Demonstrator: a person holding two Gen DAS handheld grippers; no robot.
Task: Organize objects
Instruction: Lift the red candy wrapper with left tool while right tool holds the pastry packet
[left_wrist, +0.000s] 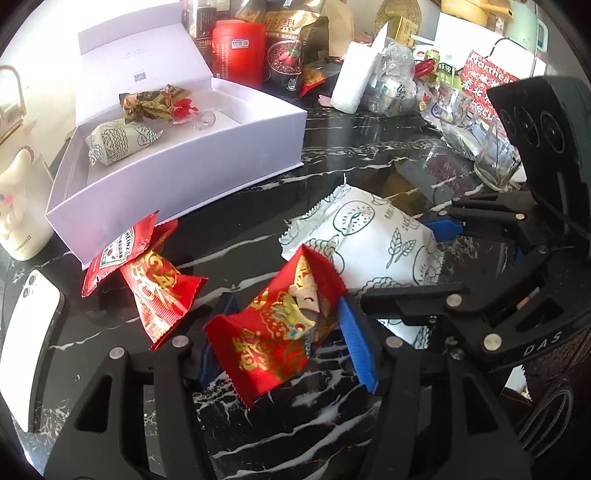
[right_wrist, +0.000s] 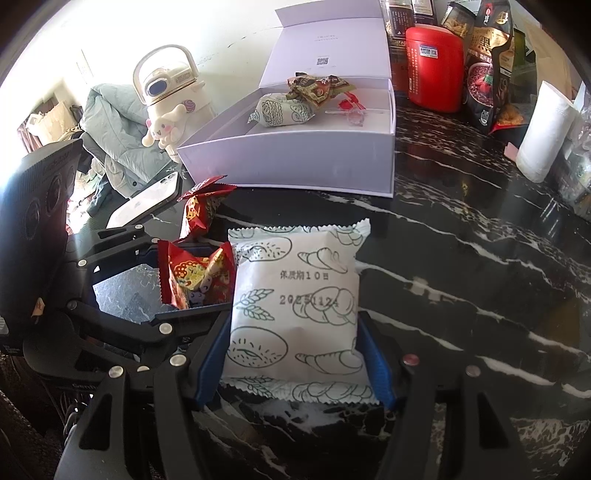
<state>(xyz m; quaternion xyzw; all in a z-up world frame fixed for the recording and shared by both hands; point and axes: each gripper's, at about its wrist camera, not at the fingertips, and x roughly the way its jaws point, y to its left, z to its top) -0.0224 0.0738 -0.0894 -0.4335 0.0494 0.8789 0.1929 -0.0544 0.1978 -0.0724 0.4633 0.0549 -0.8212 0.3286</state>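
Note:
My left gripper (left_wrist: 284, 343) is shut on a red and gold snack packet (left_wrist: 273, 332), tilted just above the black marble table. My right gripper (right_wrist: 295, 350) is shut on a white bread packet (right_wrist: 295, 306) with green line drawings; it also shows in the left wrist view (left_wrist: 373, 243). The two grippers are side by side, with the red packet (right_wrist: 195, 277) left of the white one. An open white box (left_wrist: 177, 177) stands behind, holding a white bread packet (left_wrist: 122, 138), a brown-green packet (left_wrist: 155, 103) and a small red item.
A Heinz ketchup sachet (left_wrist: 116, 254) and another red snack packet (left_wrist: 162, 291) lie by the box's front corner. A white phone (left_wrist: 33, 343) lies at left. A red canister (left_wrist: 238, 48), snack bags, a white paper roll (left_wrist: 356, 77) and glassware (left_wrist: 495, 155) crowd the back and right.

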